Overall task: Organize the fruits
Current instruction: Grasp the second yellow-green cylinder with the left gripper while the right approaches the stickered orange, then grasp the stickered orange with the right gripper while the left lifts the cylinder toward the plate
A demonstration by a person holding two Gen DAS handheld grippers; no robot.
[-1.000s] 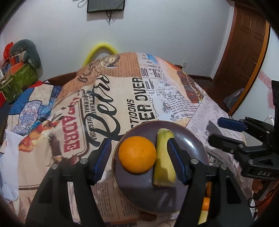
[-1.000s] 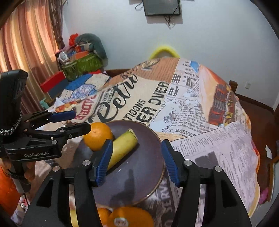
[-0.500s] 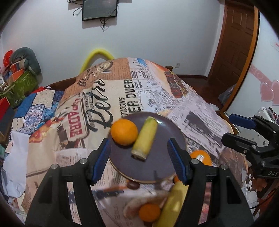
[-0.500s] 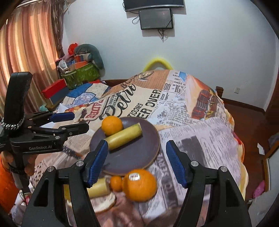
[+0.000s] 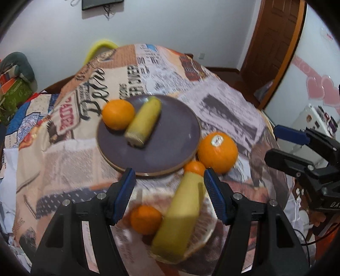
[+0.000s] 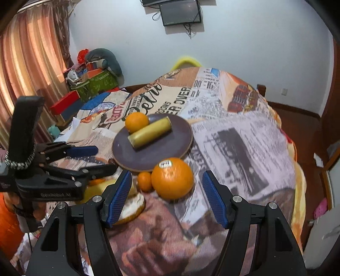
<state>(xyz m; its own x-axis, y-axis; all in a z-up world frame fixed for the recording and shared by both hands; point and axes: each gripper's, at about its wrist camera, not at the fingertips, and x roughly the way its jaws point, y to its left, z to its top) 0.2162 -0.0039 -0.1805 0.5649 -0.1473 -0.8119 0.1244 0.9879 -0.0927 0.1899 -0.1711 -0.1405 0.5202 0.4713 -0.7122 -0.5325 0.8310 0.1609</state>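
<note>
Nearest in, the left gripper (image 5: 169, 192) hangs with its blue-padded jaws wide apart and nothing between them, over a pale plate (image 5: 207, 231) that is blurred and partly cut off by the fingers. On that plate lie a yellow banana piece (image 5: 180, 216) and one small orange (image 5: 145, 219). The right gripper (image 6: 166, 196) also has its jaws spread wide and empty, just short of the big orange (image 6: 172, 178), whose white sticker (image 6: 165, 163) carries print too smeared to read. A second small orange (image 6: 144, 181) sits touching the big one on its left, between the two plates. The left gripper's body shows in the right wrist view with white lettering, too blurred to read. Further out, the dark purple plate (image 6: 170, 146) holds one orange (image 6: 136, 122) and one short banana piece (image 6: 150, 132), touching each other. That makes four oranges and two banana pieces. The tablecloth (image 6: 244, 135) is a newspaper print; "OVER" and a script word like "Retro" show, the rest is unreadable. A dark screen (image 6: 180, 12) hangs on the far wall.
</note>
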